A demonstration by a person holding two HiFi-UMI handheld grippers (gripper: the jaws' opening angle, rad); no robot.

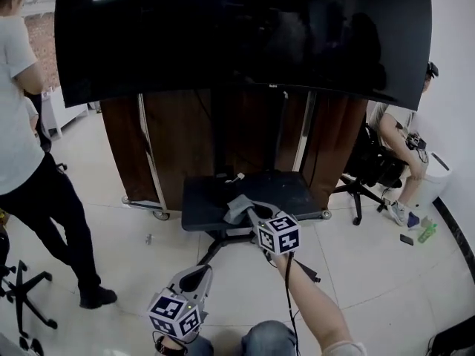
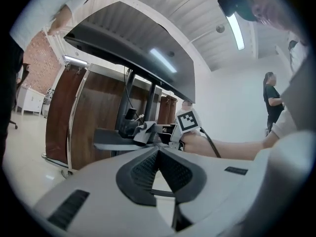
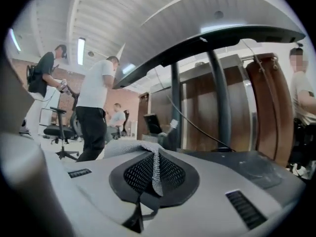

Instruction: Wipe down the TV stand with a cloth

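- The right hand-held gripper (image 1: 251, 213) pinches a grey cloth (image 1: 237, 208) between closed jaws. The cloth lies bunched on the dark shelf (image 1: 300, 191) of the TV stand, near the front edge and left of centre.
- From this hand-held gripper the cloth spills forward and leftward, touching the shelf. The shelf's long axis runs left to right beneath the TV (image 1: 245, 28).
- Most of the bare shelf lies to the right and behind the cloth, so a rightward sweep looks likely next.
- The left hand-held gripper (image 1: 200, 273) hangs low, well short of the stand, with jaws together on nothing. The right one is clearly nearer.
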